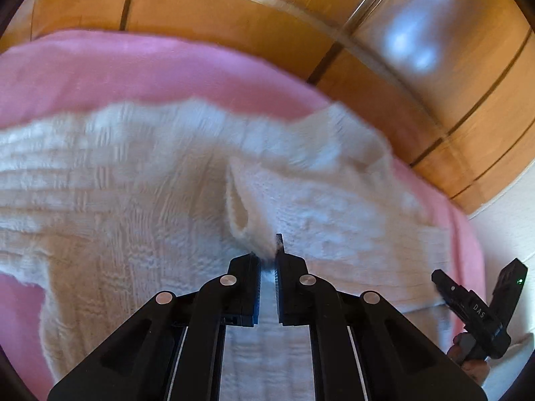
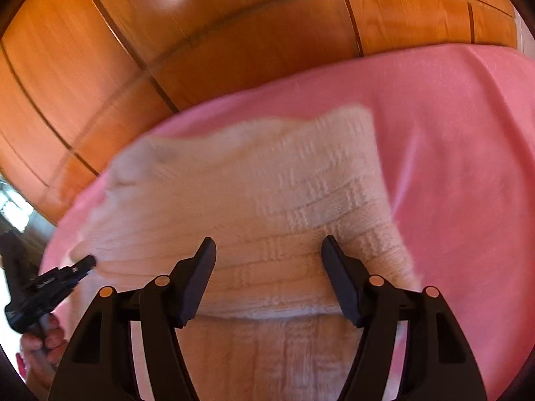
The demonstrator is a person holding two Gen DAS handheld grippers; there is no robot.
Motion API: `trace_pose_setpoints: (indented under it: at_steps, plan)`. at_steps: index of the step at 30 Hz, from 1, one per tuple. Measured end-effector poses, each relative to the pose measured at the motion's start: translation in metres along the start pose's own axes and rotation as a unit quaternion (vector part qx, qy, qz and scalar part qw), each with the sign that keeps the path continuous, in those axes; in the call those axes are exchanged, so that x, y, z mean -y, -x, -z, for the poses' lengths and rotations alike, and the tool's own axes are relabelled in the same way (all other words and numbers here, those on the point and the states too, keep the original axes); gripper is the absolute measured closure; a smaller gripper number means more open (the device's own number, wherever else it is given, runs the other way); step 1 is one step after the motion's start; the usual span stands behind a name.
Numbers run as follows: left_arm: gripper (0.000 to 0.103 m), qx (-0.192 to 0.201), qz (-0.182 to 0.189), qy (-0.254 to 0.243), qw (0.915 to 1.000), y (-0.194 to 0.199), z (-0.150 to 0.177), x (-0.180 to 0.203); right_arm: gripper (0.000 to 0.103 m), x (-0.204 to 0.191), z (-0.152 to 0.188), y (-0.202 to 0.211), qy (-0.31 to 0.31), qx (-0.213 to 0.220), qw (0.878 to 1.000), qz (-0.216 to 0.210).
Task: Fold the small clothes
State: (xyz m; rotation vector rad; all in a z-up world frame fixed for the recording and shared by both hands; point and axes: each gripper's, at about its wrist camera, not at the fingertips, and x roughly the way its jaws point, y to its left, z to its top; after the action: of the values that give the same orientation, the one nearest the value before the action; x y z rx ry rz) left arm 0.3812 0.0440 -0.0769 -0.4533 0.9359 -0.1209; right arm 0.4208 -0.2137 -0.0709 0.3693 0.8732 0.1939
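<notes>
A white knitted garment (image 1: 140,180) lies spread on a pink cover (image 1: 140,70). My left gripper (image 1: 267,250) is shut on a raised pinch of the knit near its middle, and the cloth puckers up in front of the fingertips. The garment also shows in the right wrist view (image 2: 267,187), partly folded, with a folded edge between my fingers. My right gripper (image 2: 267,250) is open just above that edge and holds nothing. The right gripper also shows at the lower right of the left wrist view (image 1: 481,300). The left gripper shows at the lower left of the right wrist view (image 2: 50,284).
Wooden panelled doors (image 1: 234,10) stand behind the pink cover, and they also fill the top of the right wrist view (image 2: 167,33). A white wall (image 1: 501,234) is at the right. The pink cover (image 2: 451,133) stretches bare to the right of the garment.
</notes>
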Motion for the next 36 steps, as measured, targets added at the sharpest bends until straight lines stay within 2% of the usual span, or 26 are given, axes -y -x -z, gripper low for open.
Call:
trace_pose_setpoints:
  at_steps: [1, 2, 3, 4, 7, 9, 11, 13, 15, 18, 20, 21, 23, 24, 28, 31, 34, 35, 36]
  plan:
    - [0.093, -0.012, -0.004, 0.004, 0.9999, -0.006, 0.003, -0.004, 0.031, -0.006, 0.004, -0.002, 0.021, 0.008, 1.000, 0.012]
    - [0.093, -0.004, 0.003, 0.007, 1.0000, -0.008, 0.005, -0.007, 0.023, -0.013, 0.006, -0.005, 0.038, 0.009, 0.999, 0.020]
    - [0.091, -0.002, 0.005, 0.007, 1.0000, -0.006, 0.005, -0.008, 0.020, -0.020, 0.007, -0.007, 0.057, 0.007, 0.998, 0.034]
    - [0.085, -0.001, 0.008, 0.009, 0.9999, -0.003, 0.006, -0.010, 0.014, -0.026, 0.010, -0.011, 0.074, 0.004, 0.996, 0.047]
    - [0.070, -0.001, 0.027, 0.029, 0.9992, 0.016, 0.009, -0.026, 0.004, -0.040, 0.014, -0.023, 0.114, -0.010, 0.990, 0.083]
    - [0.065, 0.003, 0.024, 0.044, 0.9987, 0.033, 0.014, -0.038, 0.002, -0.045, 0.014, -0.027, 0.127, -0.019, 0.987, 0.098]
    - [0.065, 0.009, 0.019, 0.059, 0.9981, 0.049, 0.018, -0.055, 0.002, -0.044, 0.013, -0.029, 0.129, -0.020, 0.986, 0.100]
    - [0.065, 0.019, 0.018, 0.093, 0.9953, 0.074, 0.024, -0.083, 0.002, -0.042, 0.013, -0.030, 0.128, -0.021, 0.987, 0.098]
    - [0.065, 0.045, 0.022, 0.134, 0.9897, 0.101, 0.031, -0.116, 0.002, -0.042, 0.013, -0.030, 0.127, -0.021, 0.987, 0.096]
    - [0.065, 0.094, -0.023, 0.199, 0.9751, 0.148, 0.039, -0.176, 0.002, -0.045, 0.015, -0.029, 0.134, -0.014, 0.985, 0.104]
    - [0.065, 0.116, -0.055, 0.243, 0.9614, 0.172, 0.045, -0.216, 0.002, -0.047, 0.015, -0.029, 0.137, -0.011, 0.984, 0.110]
    - [0.065, 0.128, -0.070, 0.286, 0.9471, 0.190, 0.050, -0.249, 0.002, -0.047, 0.015, -0.029, 0.139, -0.010, 0.984, 0.113]
    - [0.065, 0.145, -0.082, 0.324, 0.9313, 0.209, 0.054, -0.284, 0.002, -0.052, 0.018, -0.027, 0.142, -0.007, 0.983, 0.116]
    - [0.065, 0.156, -0.096, 0.351, 0.9184, 0.220, 0.057, -0.305, 0.002, -0.053, 0.019, -0.028, 0.143, -0.007, 0.983, 0.117]
    - [0.065, 0.183, -0.080, 0.429, 0.8811, 0.240, 0.061, -0.367, 0.002, -0.057, 0.022, -0.028, 0.145, -0.006, 0.982, 0.119]
    - [0.065, 0.191, -0.084, 0.445, 0.8706, 0.242, 0.050, -0.391, 0.002, -0.058, 0.024, -0.028, 0.147, -0.005, 0.982, 0.121]
    - [0.066, 0.202, -0.098, 0.449, 0.8649, 0.239, 0.036, -0.401, 0.002, -0.059, 0.024, -0.028, 0.148, -0.005, 0.981, 0.122]
    - [0.071, 0.200, -0.107, 0.448, 0.8649, 0.234, 0.031, -0.396, 0.002, -0.059, 0.024, -0.028, 0.149, -0.004, 0.981, 0.123]
    - [0.084, 0.193, -0.118, 0.441, 0.8685, 0.232, 0.025, -0.394, 0.002, -0.059, 0.024, -0.029, 0.149, -0.004, 0.981, 0.124]
